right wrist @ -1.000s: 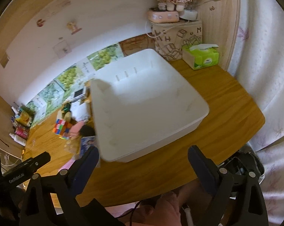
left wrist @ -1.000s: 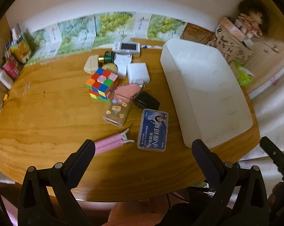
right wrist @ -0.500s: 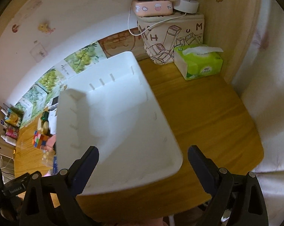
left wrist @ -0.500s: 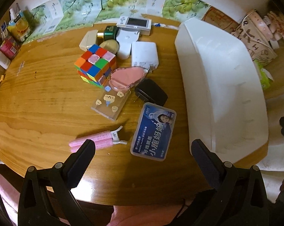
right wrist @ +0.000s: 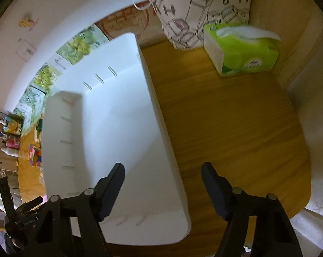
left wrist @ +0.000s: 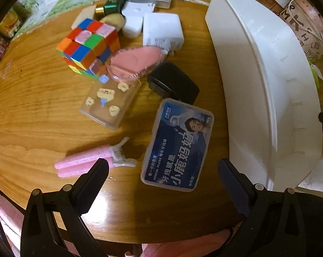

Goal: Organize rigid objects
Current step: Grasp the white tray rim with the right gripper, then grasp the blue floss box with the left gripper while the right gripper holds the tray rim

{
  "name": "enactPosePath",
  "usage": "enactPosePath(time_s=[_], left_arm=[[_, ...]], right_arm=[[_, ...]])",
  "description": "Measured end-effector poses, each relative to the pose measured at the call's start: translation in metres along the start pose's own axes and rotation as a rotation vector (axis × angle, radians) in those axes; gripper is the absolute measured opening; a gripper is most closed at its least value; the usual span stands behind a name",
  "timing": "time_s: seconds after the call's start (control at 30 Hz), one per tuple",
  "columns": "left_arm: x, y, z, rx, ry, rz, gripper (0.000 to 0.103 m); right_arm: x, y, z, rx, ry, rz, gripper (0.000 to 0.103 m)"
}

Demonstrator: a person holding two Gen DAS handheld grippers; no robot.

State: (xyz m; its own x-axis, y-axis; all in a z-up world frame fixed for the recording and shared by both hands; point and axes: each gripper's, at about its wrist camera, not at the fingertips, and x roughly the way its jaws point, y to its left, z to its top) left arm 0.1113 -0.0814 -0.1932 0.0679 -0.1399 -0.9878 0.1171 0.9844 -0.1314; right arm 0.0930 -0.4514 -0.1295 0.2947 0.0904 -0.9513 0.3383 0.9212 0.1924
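Two claws hang open and empty. The floss box [left wrist: 178,145] lies at twelve o'clock between the left claw [left wrist: 161,177] fingers. The right claw [right wrist: 162,180], jaws just closing, straddles the white bin [right wrist: 161,115] rim.

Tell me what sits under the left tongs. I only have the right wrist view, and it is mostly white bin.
Observer: The left tongs are open above a blue dental floss box lying flat on the table, beside the white bin.
Operator: Anything crowding the box?
Observer: A black charger lies right at its far edge.
Operator: And on the side away from the bin?
Observer: A pink clip lies there, clear of the box, by one finger of the tongs.
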Motion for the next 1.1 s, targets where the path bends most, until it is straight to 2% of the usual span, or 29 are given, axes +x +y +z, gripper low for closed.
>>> enactPosePath(time_s=[0.1, 0.13, 0.2, 0.3, 0.37, 0.47, 0.67, 0.93, 1.1], left_arm=[[0.004, 0.000, -0.002, 0.003, 0.007, 0.007, 0.101], [0.005, 0.000, -0.003, 0.006, -0.018, 0.003, 0.101], [0.007, 0.001, -0.004, 0.008, -0.013, 0.009, 0.101], [0.009, 0.002, -0.001, 0.019, -0.015, 0.021, 0.101], [0.011, -0.002, 0.001, 0.028, -0.015, 0.028, 0.101], [0.015, -0.009, 0.004, 0.053, -0.020, 0.045, 0.101], [0.026, -0.023, 0.014, 0.106, -0.035, 0.102, 0.101], [0.021, -0.027, 0.025, 0.150, -0.046, 0.104, 0.101], [0.017, -0.038, 0.034, 0.200, -0.065, 0.102, 0.096]], right_arm=[[0.011, -0.005, 0.002, 0.001, 0.052, -0.008, 0.063], [0.016, -0.006, 0.003, 0.003, 0.069, -0.004, 0.061], [0.021, -0.010, 0.003, 0.010, 0.093, 0.002, 0.053], [0.031, -0.014, 0.003, 0.022, 0.137, 0.002, 0.036], [0.037, -0.017, 0.001, 0.027, 0.160, 0.006, 0.021], [0.040, -0.017, 0.000, 0.022, 0.170, -0.005, 0.008], [0.040, -0.009, -0.002, -0.029, 0.175, -0.046, 0.006], [0.039, -0.005, -0.004, -0.045, 0.184, -0.061, 0.006], [0.041, -0.004, -0.003, -0.043, 0.184, -0.061, 0.006]])
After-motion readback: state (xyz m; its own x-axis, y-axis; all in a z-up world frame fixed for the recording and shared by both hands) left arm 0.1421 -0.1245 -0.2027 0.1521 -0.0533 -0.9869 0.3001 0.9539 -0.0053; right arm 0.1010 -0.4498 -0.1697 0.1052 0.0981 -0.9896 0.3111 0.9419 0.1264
